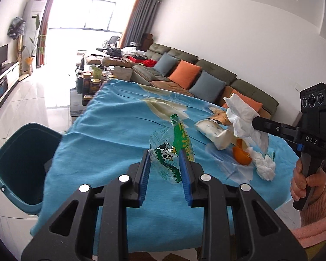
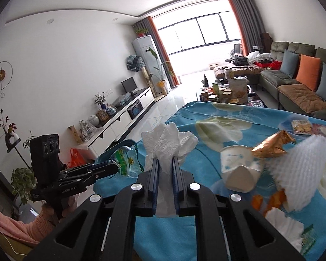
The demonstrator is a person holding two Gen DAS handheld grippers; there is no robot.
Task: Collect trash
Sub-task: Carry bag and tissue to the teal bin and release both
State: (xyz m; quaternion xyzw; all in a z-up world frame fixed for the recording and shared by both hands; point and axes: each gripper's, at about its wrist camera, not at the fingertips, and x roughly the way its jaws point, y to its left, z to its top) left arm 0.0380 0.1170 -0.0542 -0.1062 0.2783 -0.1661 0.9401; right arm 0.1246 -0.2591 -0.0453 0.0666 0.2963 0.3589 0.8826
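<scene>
Blue cloth covers the table [image 1: 119, 117], and both tongs are loaded over it. The left tongs [image 1: 165, 158] pinch a clear plastic wrapper [image 1: 169, 150] printed in green, low in the middle of the left wrist view. The right tongs [image 2: 165, 163] are pressed together on a crumpled white tissue [image 2: 167, 139], which fans out above the fingertips in the centre of the right wrist view; the same tongs appear from the side at the right edge of the left view.

More trash lies on the cloth at the right of both views: a crushed paper cup [image 2: 239, 169], a gold wrapper [image 2: 271, 145], a white foam net [image 2: 300, 169], orange peel [image 1: 241, 156] and another wad of tissue [image 1: 265, 165].

A dark teal bin [image 1: 19, 165] stands on the floor off the table's edge, at the lower left of the left view.

I judge the step in hand to be the carry to the bin. The next move calls for bringing each load over the bin's mouth before spreading the tongs, since both wrapper and tissue are light and may cling or drift.
</scene>
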